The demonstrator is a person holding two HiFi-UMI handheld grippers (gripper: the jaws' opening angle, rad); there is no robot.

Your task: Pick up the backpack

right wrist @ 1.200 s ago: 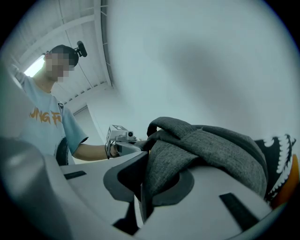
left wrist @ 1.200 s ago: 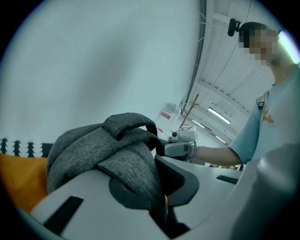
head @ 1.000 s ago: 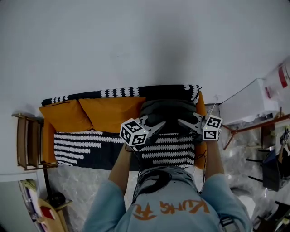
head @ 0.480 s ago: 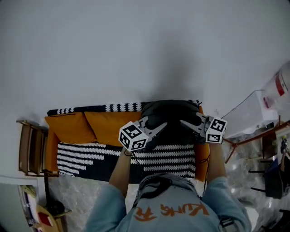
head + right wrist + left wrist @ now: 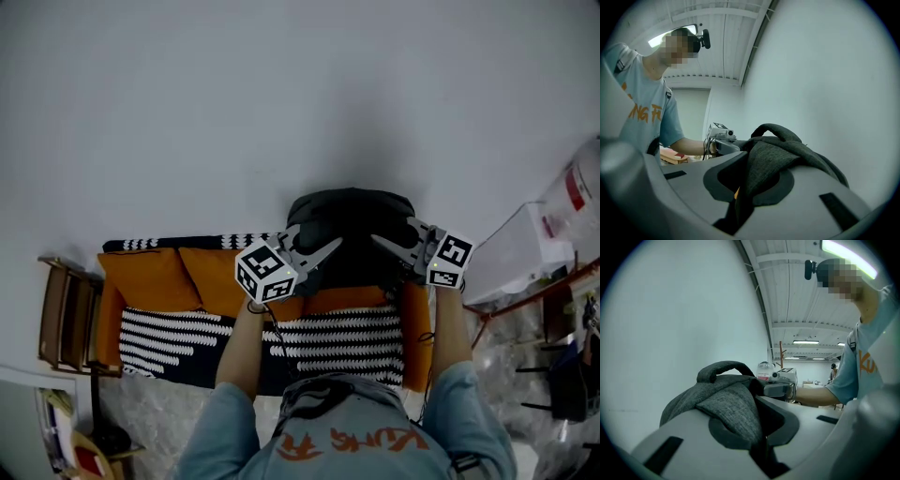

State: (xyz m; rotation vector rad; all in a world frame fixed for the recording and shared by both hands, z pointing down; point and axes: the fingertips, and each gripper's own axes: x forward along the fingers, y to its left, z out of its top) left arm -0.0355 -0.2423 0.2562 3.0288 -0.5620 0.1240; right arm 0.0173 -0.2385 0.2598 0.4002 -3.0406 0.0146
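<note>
Backpack: the backpack (image 5: 352, 220) sits at the centre of the head view. It is a dark grey, rounded bag hanging in front of the pale wall, just above the back edge of the sofa (image 5: 416, 330).
Material: the fabric is a soft woven cloth that creases and folds where it is pinched. Expect it to sag and swing, not to hold its shape. The weave looks rough enough not to slip.
Weight: you can't read this for sure. The body stays plump, so treat it as partly filled and keep both sides level.
Best hold: the padded carry handle (image 5: 723, 367) arches free at the top between your two holds. It looks like the firmest place to take the bag.
Left gripper: the left gripper (image 5: 330, 247) is nearly together, clamped on a fold of the bag's upper left side. The cloth bunches between the jaws.
Right gripper: the right gripper (image 5: 381, 242) is likewise nearly together, biting a fold on the upper right side. It faces the left one across the handle.
Risk: thin folds can creep out of the jaws under load, so keep the pull even.
Below: orange cushions (image 5: 155, 279) and a black-and-white striped blanket (image 5: 347, 337) cover the sofa seat in the lower half of the frame.
</note>
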